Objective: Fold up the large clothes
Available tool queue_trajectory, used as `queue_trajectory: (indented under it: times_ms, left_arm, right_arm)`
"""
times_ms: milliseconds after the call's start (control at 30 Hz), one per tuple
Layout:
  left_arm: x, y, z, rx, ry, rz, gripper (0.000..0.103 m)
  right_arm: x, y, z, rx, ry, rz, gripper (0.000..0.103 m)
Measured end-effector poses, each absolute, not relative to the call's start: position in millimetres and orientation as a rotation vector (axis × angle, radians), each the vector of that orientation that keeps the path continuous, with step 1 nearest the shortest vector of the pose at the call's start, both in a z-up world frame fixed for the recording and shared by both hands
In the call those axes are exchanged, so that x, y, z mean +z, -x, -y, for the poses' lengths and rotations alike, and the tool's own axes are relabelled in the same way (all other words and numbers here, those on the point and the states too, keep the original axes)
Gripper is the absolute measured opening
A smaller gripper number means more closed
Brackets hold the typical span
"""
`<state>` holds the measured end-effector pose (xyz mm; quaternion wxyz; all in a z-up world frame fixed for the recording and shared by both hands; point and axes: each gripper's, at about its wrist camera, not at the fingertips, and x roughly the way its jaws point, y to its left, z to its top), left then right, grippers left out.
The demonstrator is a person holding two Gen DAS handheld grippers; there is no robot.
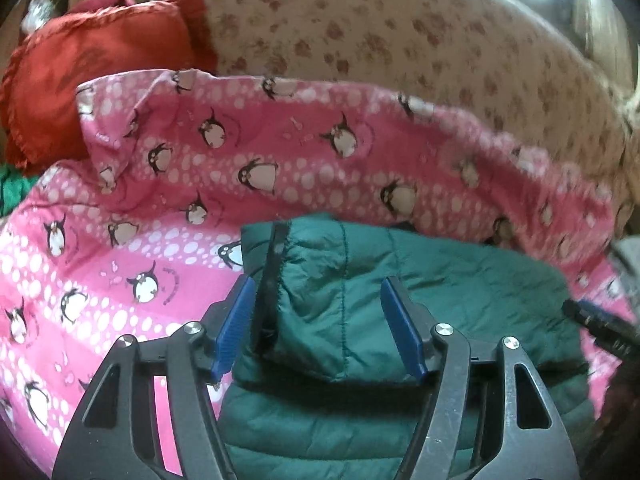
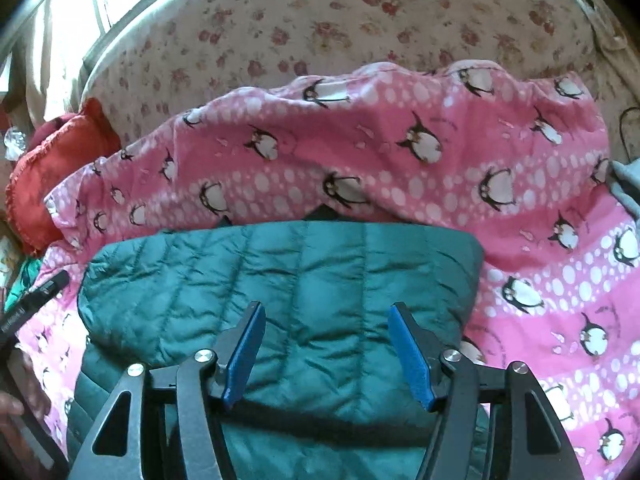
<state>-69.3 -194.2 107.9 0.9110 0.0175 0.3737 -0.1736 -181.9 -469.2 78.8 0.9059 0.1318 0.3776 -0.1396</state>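
With both claws spread wide over it, the green quilted jacket (image 1: 420, 304) lies folded on the pink penguin blanket (image 1: 168, 168), filling the lower centre of each wrist view.

Left wrist view: left gripper (image 1: 318, 328) has its jaws apart, blue pads (image 1: 236, 328) clear of the fabric on either side, nothing gripped. A folded upper layer of the jacket, with a dark trimmed edge, sits between the fingers at frame centre; whether the pads touch it, I cannot tell. A second quilted layer shows beneath, at the bottom of the frame. Red cushion (image 1: 92, 64) in the upper left, touching the blanket's far edge. Floral sheet (image 1: 400, 40) across the top. A dark part of the other tool enters at the right edge.

Right wrist view: right gripper (image 2: 326, 352) likewise spread, holding nothing, poised over the jacket (image 2: 280, 280). The jacket's top layer reads as a broad quilted panel across mid-frame, its far edge running just beside a raised fold of the blanket (image 2: 400, 140). Red cushion (image 2: 56, 168) at the left edge, floral sheet (image 2: 320, 20) along the top. Small patch of bright green cloth (image 2: 24, 280) at the left, below the cushion; item not identifiable.
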Motion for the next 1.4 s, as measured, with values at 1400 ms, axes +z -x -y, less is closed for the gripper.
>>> queue_trajectory:
  times_ms: [1400]
  left_arm:
    - [57.7,56.4,191.3,-0.322,-0.097,-0.871,0.073]
  right_arm:
    - [31.4,194.7,497.6,-0.456,-0.23,-0.891,0.067]
